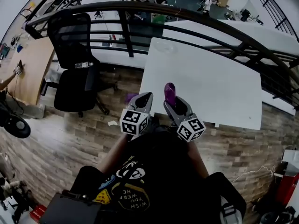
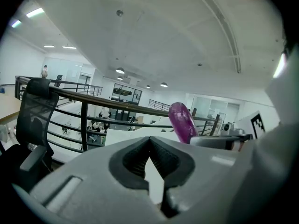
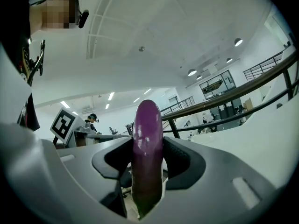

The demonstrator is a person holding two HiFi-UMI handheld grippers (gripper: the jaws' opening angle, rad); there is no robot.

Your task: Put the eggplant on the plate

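Observation:
A glossy purple eggplant (image 1: 169,93) stands upright in my right gripper (image 1: 171,102), which is shut on it over the near edge of the white table (image 1: 210,85). In the right gripper view the eggplant (image 3: 147,139) fills the gap between the jaws of the right gripper (image 3: 147,155). My left gripper (image 1: 145,98) is just to its left, also raised, shut and holding nothing. From the left gripper (image 2: 149,148) the eggplant (image 2: 182,121) shows to the right. A pale round plate (image 1: 164,46) lies faintly at the table's far left corner.
A black office chair (image 1: 71,64) stands on the wooden floor to the left of the table. A curved black railing (image 1: 187,14) runs behind the table. Both grippers are held close to the person's body (image 1: 154,171).

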